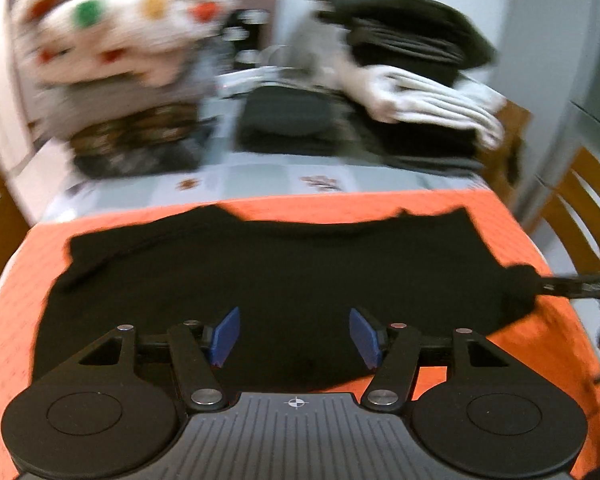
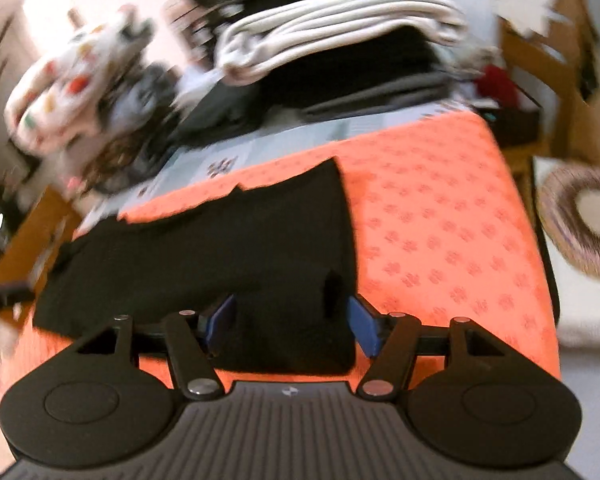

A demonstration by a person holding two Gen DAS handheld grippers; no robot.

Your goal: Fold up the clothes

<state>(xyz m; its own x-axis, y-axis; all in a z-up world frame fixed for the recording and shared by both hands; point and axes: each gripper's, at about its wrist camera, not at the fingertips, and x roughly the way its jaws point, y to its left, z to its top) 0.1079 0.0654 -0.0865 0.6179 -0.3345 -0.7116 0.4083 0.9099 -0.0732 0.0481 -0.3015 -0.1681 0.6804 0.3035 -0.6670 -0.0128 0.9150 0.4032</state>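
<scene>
A black garment (image 1: 260, 272) lies spread on an orange patterned cloth (image 1: 540, 344) over the table. My left gripper (image 1: 294, 336) is open, its blue pads apart above the garment's near edge. My right gripper (image 2: 292, 326) is open too, hovering over the garment's (image 2: 220, 252) right near corner, with a raised fold of black cloth between its pads. The right gripper's fingers (image 1: 572, 286) show at the right edge of the left wrist view, beside the garment's bunched right end. Both views are blurred.
Piles of folded clothes stand at the back: white and black ones (image 1: 420, 92), a dotted white bundle (image 1: 112, 24), a dark patterned stack (image 1: 136, 144). Wooden chairs (image 1: 580, 208) stand right. A round woven mat (image 2: 584, 224) lies on a side surface.
</scene>
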